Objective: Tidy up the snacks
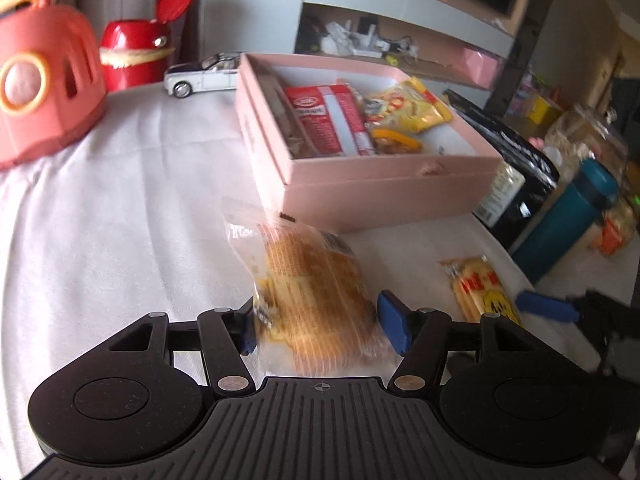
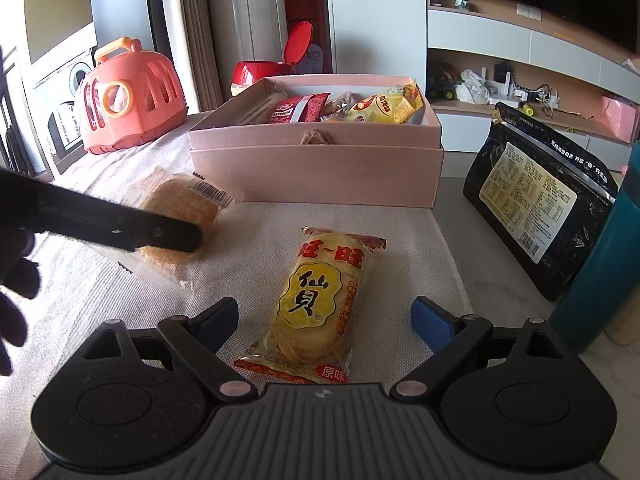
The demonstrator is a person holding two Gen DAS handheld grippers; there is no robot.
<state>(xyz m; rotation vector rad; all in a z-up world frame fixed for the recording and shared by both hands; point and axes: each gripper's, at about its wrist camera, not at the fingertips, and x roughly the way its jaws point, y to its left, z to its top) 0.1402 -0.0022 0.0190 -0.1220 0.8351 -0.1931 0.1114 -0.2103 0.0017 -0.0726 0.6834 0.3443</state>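
Note:
A pink box (image 1: pixel 384 184) (image 2: pixel 316 172) on the white cloth holds several snack packets, red and yellow. A clear-wrapped brown pastry (image 1: pixel 316 296) (image 2: pixel 180 204) lies in front of the box. My left gripper (image 1: pixel 320 326) straddles the pastry with its blue pads close at both sides; whether they press it I cannot tell. A yellow rice cracker packet (image 2: pixel 316 304) (image 1: pixel 484 288) lies to the right. My right gripper (image 2: pixel 324 320) is open around that packet, pads apart from it. The left gripper's finger (image 2: pixel 120 228) shows over the pastry in the right wrist view.
An orange toy carrier (image 1: pixel 44 92) (image 2: pixel 128 96), a red lidded bin (image 1: pixel 136 52) and a toy car (image 1: pixel 204 74) stand at the back. A black pouch (image 2: pixel 540 200) (image 1: pixel 516 176) and a teal bottle (image 1: pixel 560 220) (image 2: pixel 600 272) stand at the right table edge.

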